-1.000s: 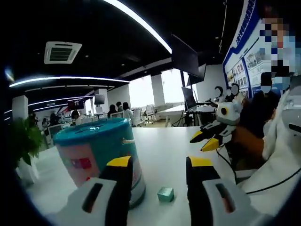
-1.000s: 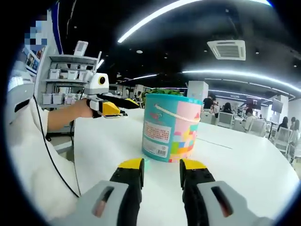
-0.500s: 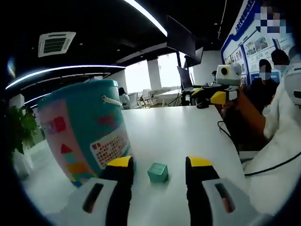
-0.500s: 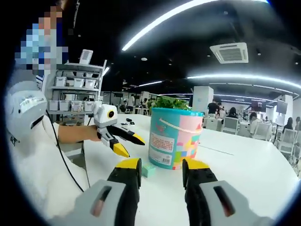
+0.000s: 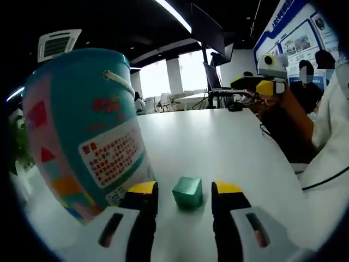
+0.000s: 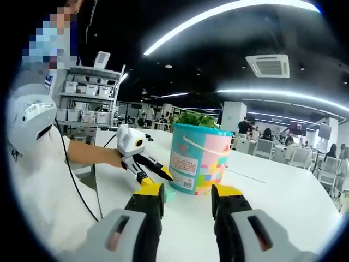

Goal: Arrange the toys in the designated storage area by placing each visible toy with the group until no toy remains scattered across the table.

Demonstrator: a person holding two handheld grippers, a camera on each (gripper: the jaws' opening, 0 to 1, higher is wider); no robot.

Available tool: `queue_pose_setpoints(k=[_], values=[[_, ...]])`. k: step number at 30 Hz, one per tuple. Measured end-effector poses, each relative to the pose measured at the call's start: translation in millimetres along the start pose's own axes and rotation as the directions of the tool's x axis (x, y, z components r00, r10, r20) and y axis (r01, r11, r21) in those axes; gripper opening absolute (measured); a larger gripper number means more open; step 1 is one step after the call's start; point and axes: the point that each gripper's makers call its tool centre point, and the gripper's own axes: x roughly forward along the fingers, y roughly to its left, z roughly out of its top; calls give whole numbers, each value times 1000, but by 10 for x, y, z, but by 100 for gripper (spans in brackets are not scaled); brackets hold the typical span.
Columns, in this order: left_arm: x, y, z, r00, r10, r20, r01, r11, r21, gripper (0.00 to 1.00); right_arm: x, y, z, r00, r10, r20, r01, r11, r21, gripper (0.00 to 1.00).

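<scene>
A: Starting at the left of the left gripper view, what's there?

B: A teal toy bucket [image 5: 82, 131] standing on the white tabletop [image 5: 218, 147]. Just right of its base a small green block [image 5: 187, 191] lies between the jaws of the left gripper [image 5: 179, 191], which stand spread, not touching it as far as I can tell.

A: And the right gripper view?

B: The left gripper [image 6: 155, 173] reaches down beside the bucket [image 6: 199, 159]; the block [image 6: 169, 192] peeks out at its base. The right gripper [image 6: 187, 192] hangs released, holding nothing.

A: Progress?

B: The one visible stray block sits loose, ungrasped. Pickup and placing with the group remain.
</scene>
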Motion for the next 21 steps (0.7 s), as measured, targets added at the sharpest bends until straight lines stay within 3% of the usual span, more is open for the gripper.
queue_pose_setpoints(k=[10, 15, 21], values=[[139, -73, -79, 999, -31, -11, 31, 999, -27, 42, -33, -7, 24, 1000, -4, -5, 4, 1000, -11, 36], [156, -40, -44, 1000, -7, 10, 8, 999, -35, 22, -27, -23, 10, 1000, -9, -7, 9, 1000, -12, 36], [156, -31, -117, 1000, -6, -1, 6, 999, -46, 24, -28, -43, 0, 1000, -20, -6, 20, 1000, -12, 36]])
